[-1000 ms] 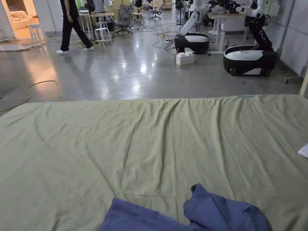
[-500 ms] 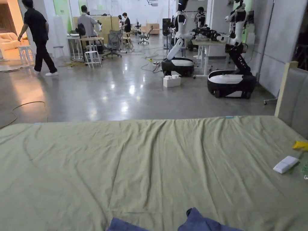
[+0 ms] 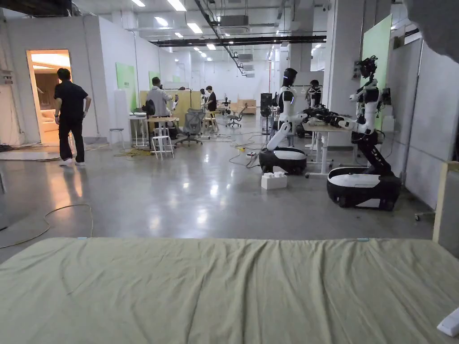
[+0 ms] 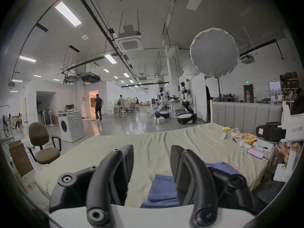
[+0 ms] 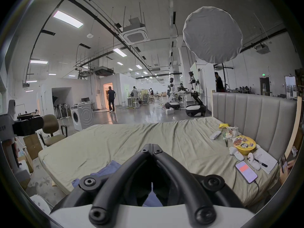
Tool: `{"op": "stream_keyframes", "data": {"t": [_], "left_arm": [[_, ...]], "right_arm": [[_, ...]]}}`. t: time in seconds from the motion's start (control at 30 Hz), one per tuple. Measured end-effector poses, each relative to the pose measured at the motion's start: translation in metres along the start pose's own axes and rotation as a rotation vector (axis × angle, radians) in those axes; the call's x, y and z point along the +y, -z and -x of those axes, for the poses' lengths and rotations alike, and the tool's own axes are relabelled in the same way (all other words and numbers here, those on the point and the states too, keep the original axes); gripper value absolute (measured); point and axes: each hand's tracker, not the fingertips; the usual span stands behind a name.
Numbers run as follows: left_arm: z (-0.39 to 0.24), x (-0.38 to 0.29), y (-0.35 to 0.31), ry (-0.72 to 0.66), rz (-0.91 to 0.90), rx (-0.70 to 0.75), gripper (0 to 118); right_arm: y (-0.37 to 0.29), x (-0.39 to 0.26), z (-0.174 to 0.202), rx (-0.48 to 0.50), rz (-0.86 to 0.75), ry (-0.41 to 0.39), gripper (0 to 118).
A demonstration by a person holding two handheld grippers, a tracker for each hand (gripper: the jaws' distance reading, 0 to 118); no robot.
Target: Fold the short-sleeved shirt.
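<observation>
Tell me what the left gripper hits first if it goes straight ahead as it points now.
Probably the green bed sheet: the open left gripper points over the blue shirt toward bare sheet. Depth is unclear, so it could pass above.

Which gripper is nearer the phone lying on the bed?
Right. The right gripper hangs over the bed's near edge, with the phone just off to its right; the left gripper sits farther left, away from it.
</observation>
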Motion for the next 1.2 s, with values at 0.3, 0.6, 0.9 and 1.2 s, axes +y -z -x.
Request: {"op": "stream_keyframes", "data": {"t": [0.3,0.6,0.9,1.2], "left_arm": [[0.013,0.004,-0.028,-0.02,-0.044,-0.008,0],[0.007,0.011,-0.016,-0.039,-0.05,-0.048,0],[0.012,0.009,-0.011,-0.076,-0.023,-0.048,0],[0.012,-0.021,0.051,-0.032,0.188,-0.087,0]], "right_arm": [[-0.007,0.003,0.005,0.021,0.008,-0.017,0],[-0.007,0.003,0.007,0.0,0.01,-0.007,0],[-0.004,0.0,0.013,-0.005,0.023,-0.023,0],[0.004,-0.014,0.004,-0.014,0.068,0.013,0]]}}
